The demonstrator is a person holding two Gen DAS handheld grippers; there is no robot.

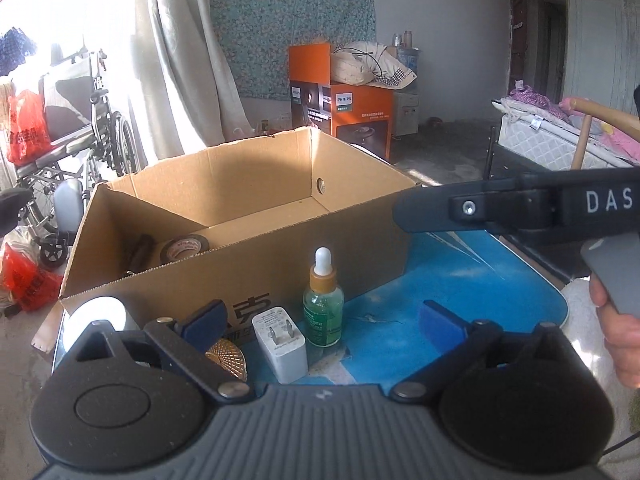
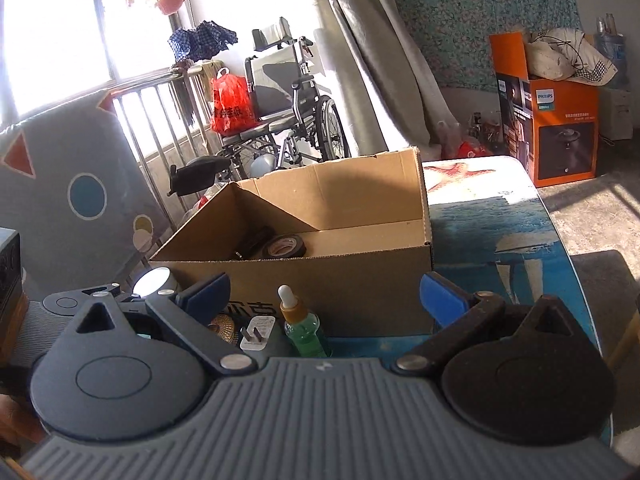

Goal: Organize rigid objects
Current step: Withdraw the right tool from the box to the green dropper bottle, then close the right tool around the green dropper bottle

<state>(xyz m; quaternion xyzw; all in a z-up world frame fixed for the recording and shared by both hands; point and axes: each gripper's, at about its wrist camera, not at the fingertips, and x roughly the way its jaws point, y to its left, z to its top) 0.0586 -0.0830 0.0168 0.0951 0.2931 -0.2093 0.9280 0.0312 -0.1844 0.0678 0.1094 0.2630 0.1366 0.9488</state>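
An open cardboard box (image 1: 248, 268) stands on the blue table (image 1: 460, 280); it holds a black tape roll (image 1: 185, 247) and a dark object beside it. In front of the box stand a green dropper bottle (image 1: 323, 308), a white plug adapter (image 1: 282, 344), a gold ribbed disc (image 1: 227, 358) and a silver round object (image 1: 100, 316). My left gripper (image 1: 324, 320) is open and empty, its jaws on either side of the adapter and bottle. My right gripper (image 2: 324, 298) is open and empty above the bottle (image 2: 304, 328), the adapter (image 2: 256, 334) and the box (image 2: 340, 292); it also shows in the left wrist view (image 1: 500, 210).
An orange Philips box (image 1: 340, 100) sits on the floor behind the table. A wheelchair (image 2: 288, 120) with a red bag (image 2: 232, 104) stands by the window at left. A bed (image 1: 560, 136) is at right. A patterned grey panel (image 2: 72, 184) leans at left.
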